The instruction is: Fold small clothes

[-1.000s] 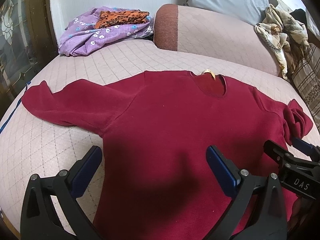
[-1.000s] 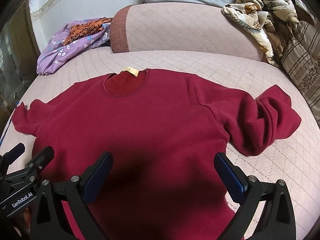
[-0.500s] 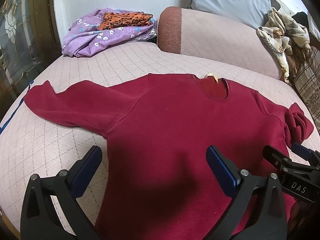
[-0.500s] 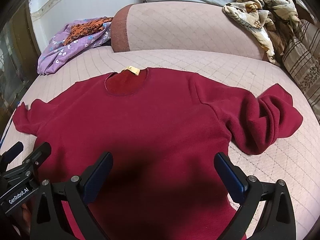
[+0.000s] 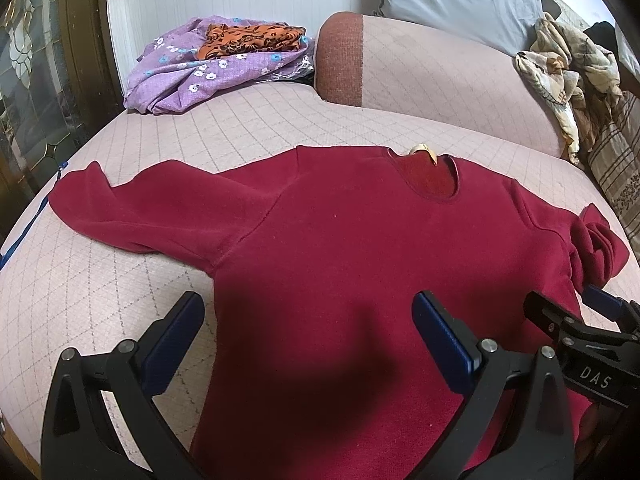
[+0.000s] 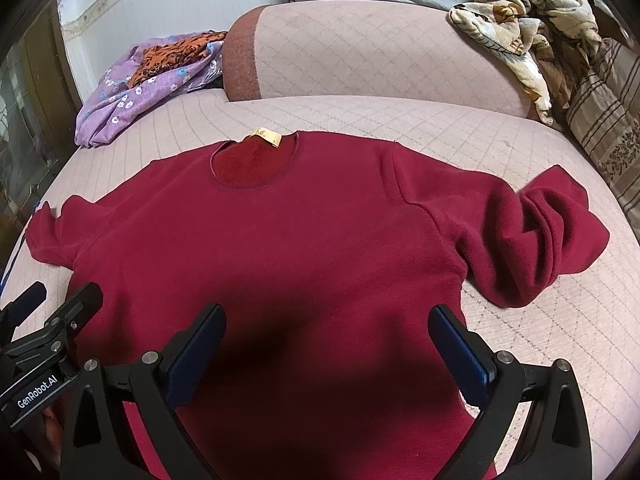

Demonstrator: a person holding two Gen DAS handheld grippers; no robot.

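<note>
A dark red long-sleeved sweater lies spread flat, front up, on a pink quilted sofa seat, neck with a yellow label at the far side. Its left sleeve stretches out flat; its right sleeve is bunched and folded back on itself. My left gripper hovers open above the lower body of the sweater, holding nothing. My right gripper hangs open over the lower middle of the sweater, also empty. Each gripper shows at the other view's edge.
A purple flowered cloth with an orange patterned garment sits at the back left of the seat. The sofa backrest rises behind the sweater. A crumpled beige printed cloth and a striped cushion are at the right.
Both views have pulled back and risen slightly, so the sweater sits a little lower and farther in frame. The sweater itself has not moved and both grippers stay open.
</note>
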